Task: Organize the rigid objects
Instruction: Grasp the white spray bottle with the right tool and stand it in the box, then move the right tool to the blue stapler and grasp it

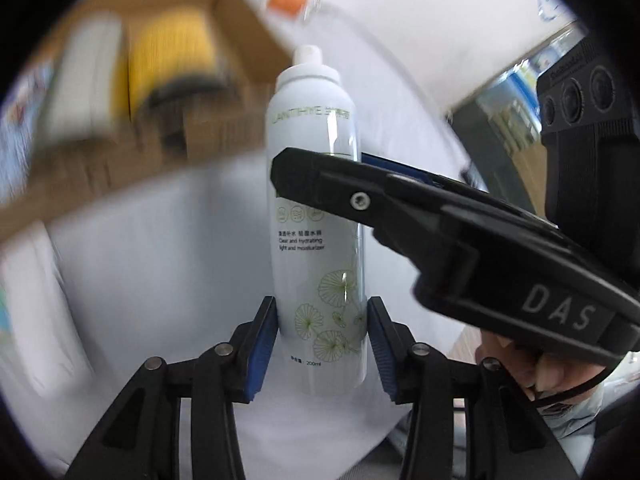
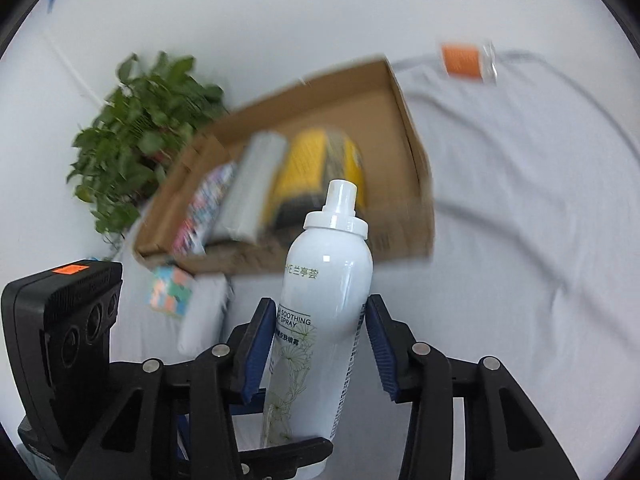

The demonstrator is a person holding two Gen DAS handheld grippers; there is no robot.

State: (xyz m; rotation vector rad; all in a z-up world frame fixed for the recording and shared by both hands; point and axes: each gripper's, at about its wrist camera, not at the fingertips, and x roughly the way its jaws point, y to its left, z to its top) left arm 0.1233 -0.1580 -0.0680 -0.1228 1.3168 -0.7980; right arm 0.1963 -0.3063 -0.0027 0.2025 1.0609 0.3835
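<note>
Bottle [image 1: 316,208] rigid, smooth, slippery, probably light; left gripper [image 1: 322,344] clamps its base, right gripper [image 2: 320,344] brackets mid-body, contact unclear.

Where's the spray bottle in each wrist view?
Left wrist: spray bottle stands centre, between the left gripper pads, right gripper crossing its middle.
Right wrist: bottle centre, low, tilted, between that gripper's pads.
Shared landmark: cardboard box behind it.
</note>
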